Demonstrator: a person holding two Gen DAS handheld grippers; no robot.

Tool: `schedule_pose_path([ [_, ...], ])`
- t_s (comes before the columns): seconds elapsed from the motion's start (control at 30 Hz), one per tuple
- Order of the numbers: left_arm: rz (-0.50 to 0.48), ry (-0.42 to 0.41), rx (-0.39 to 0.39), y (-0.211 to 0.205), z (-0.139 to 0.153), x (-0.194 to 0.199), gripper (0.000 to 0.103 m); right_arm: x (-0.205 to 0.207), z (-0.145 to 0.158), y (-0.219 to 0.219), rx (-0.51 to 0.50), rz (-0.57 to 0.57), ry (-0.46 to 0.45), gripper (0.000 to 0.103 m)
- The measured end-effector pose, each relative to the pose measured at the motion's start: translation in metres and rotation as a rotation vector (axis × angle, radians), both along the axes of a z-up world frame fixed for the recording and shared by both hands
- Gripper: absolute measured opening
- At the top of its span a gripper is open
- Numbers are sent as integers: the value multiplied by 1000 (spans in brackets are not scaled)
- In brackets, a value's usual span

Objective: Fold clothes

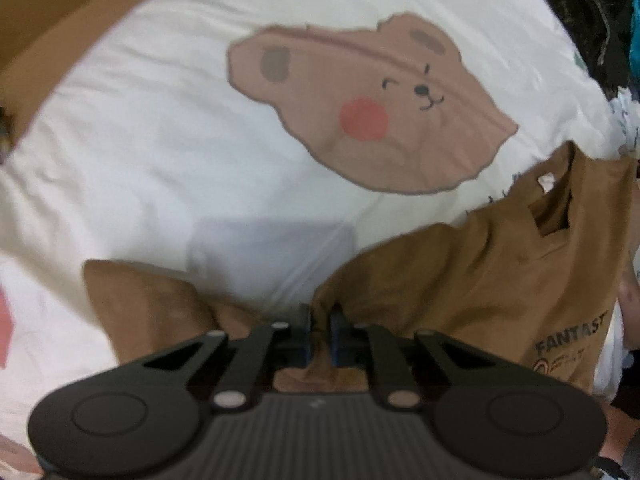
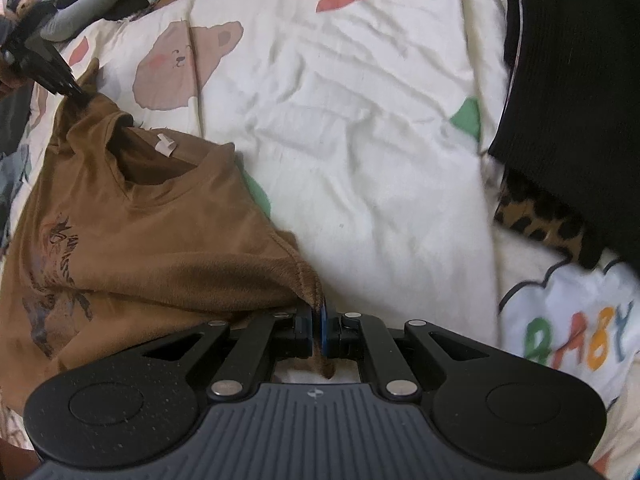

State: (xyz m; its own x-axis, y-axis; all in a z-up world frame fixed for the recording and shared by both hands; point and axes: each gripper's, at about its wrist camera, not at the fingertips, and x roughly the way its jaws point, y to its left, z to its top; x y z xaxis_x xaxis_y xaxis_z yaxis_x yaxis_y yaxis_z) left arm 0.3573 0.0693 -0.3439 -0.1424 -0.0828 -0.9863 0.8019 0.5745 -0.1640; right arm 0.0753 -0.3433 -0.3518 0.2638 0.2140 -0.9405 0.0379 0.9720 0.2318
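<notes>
A brown T-shirt [image 2: 132, 236] with a dark chest print lies on the left of the white bedcover, its collar and white label facing up. My right gripper [image 2: 320, 320] is shut on the shirt's near sleeve edge. My left gripper [image 1: 320, 320] is shut on brown T-shirt [image 1: 480, 280] fabric at the opposite shoulder; the printed word "FANTAST" shows at lower right. In the right wrist view the left gripper [image 2: 76, 90] appears at upper left, pinching the shirt's far corner and lifting it.
The white bedcover [image 2: 360, 140] carries a bear print [image 1: 360, 112], red and green patches. A black ribbed garment [image 2: 572, 100] and a leopard-print cloth [image 2: 540, 220] lie at right, above a white "BABY" garment [image 2: 572, 332]. Grey plush items [image 2: 84, 0] sit far left.
</notes>
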Motion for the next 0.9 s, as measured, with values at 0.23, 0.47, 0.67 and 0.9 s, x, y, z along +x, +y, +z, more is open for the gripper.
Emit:
schedule_pose_path([
  [0.23, 67, -155, -49, 28, 44, 12, 6, 18, 14, 1, -50, 48, -31, 1],
  [0.47, 179, -265, -97, 68, 67, 15, 6, 49, 29, 2, -119, 104, -66, 1],
  [0.67, 246, -327, -142, 81, 75, 19, 6, 96, 45, -4, -203, 145, -107, 1],
  [0.9, 314, -372, -155, 93, 79, 30, 6, 166, 54, -14, -292, 213, -128, 1],
])
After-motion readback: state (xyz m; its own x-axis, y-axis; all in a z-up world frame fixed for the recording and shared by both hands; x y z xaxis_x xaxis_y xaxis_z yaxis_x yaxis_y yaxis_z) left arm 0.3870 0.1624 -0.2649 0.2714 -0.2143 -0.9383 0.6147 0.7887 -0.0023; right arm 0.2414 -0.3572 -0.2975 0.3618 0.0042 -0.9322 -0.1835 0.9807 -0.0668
